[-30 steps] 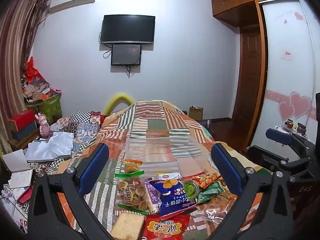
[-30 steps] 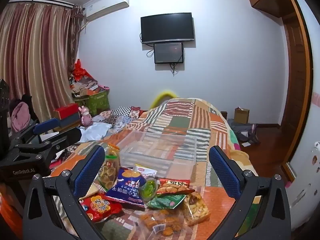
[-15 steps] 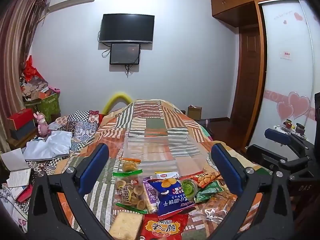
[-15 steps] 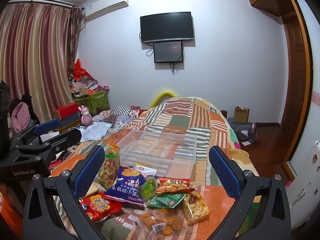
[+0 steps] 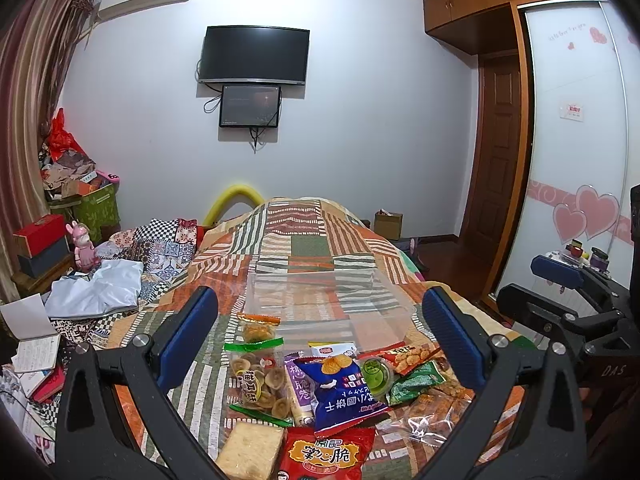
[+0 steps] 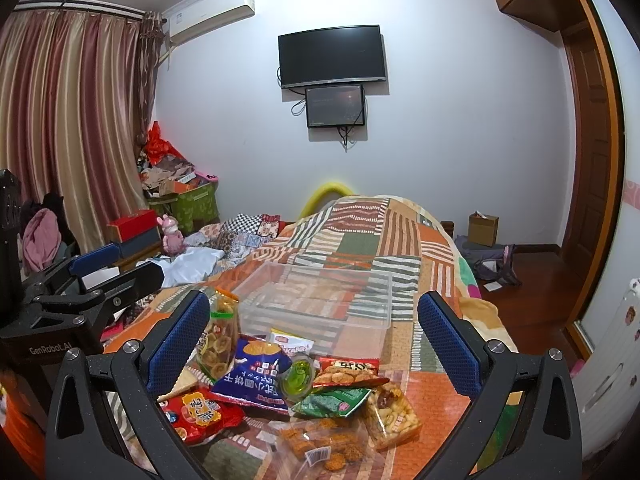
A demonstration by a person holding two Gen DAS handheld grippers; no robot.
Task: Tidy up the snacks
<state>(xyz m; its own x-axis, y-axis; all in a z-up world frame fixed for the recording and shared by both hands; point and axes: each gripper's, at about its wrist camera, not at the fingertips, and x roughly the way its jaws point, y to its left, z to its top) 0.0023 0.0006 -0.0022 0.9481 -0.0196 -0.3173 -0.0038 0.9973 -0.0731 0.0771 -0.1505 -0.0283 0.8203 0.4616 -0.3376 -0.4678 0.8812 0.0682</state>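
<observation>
Nothing looks sorted yet: the clear plastic bin (image 6: 320, 300) at frame centre sits empty, the snack packets (image 6: 256, 380) heaped just below it (lower centre). Left gripper (image 5: 320, 330) and right gripper (image 6: 314, 326) both gape wide, holding nothing.

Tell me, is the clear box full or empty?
Empty. Through the clear box you see only the quilt pattern, and the snacks all lie in front of it on the bed.

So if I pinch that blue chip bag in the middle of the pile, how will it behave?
The blue chip bag looks puffed and crinkly, so it is probably light and yielding. Its glossy film may slip. It overlaps neighbouring packets, so lifting it could drag them.
</observation>
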